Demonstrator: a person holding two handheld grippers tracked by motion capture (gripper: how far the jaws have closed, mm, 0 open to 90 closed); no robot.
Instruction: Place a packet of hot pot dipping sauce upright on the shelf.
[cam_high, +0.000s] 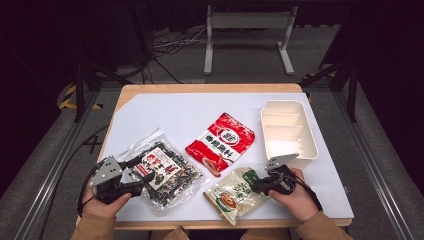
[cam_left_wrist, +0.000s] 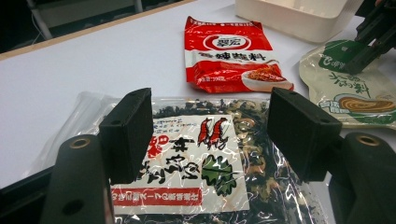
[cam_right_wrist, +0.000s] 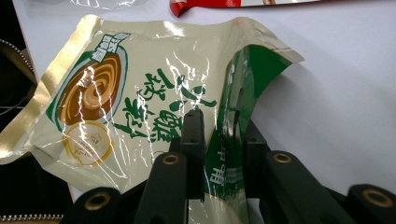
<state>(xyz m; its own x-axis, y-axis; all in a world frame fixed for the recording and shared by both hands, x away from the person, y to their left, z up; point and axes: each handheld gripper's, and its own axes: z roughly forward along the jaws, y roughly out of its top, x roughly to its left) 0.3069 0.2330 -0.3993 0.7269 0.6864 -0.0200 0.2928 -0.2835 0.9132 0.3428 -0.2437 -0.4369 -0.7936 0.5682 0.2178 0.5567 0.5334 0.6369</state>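
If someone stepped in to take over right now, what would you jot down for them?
Right tool: shut on the edge of the green pouch, which bends up between its jaws.
Left tool: open, jaws on either side above the seaweed bag, not gripping.
Red packet lies mid-table, untouched.
White tray at the right holds nothing.
Done: pouch gripped.
Left, probably: move pouch, bag and packet into the tray.

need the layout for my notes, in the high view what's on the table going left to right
left tool → clear packet of dark dried food → red packet → green and cream packet → right tool → white tray
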